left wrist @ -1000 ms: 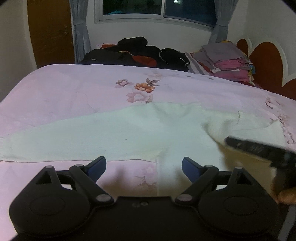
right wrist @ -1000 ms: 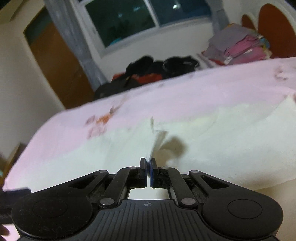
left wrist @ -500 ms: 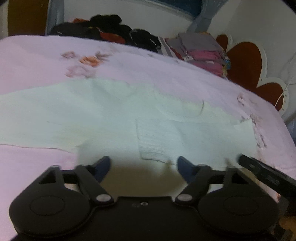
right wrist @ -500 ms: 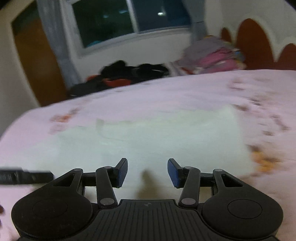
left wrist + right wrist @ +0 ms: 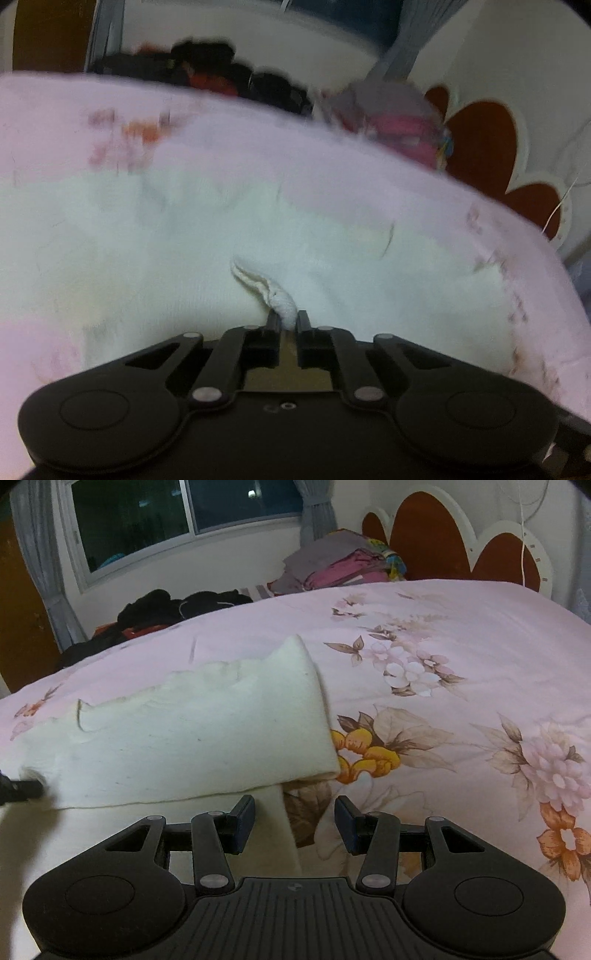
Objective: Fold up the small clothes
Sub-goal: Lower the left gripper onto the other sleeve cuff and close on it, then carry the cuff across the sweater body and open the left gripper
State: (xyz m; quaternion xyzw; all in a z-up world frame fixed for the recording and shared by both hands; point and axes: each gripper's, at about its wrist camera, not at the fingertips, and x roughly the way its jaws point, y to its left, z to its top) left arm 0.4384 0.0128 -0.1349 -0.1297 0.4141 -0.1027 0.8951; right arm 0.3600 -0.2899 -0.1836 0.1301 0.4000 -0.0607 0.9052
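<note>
A: Two grippers, one garment. Step? Left gripper (image 5: 287,320) has its jaws closed down on a bunched edge of the cream garment (image 5: 258,258); the pinched tuft sticks up between the tips, the rest spreads flat ahead of the jaws on the pink floral bedspread (image 5: 92,369).

B: Right gripper (image 5: 294,825)?

A: Jaws about half apart, holding nothing. Folded part of the garment (image 5: 199,734) lies ahead and left of the jaws; a lower layer runs under the left finger, bare bedspread under the right.

B: So mid-fold, second grasp?

A: My read, yes. Next move likely calls for the right jaws to shift left onto the cloth edge and pinch, then both lift together so the fold stays even.

B: Change from a second ago?

A: Swapped roles. Left was wide open above the flat cloth, now it is clamped. Right was pinched shut on a corner, now it has let go and sits over the sleeve folded across the body.
</note>
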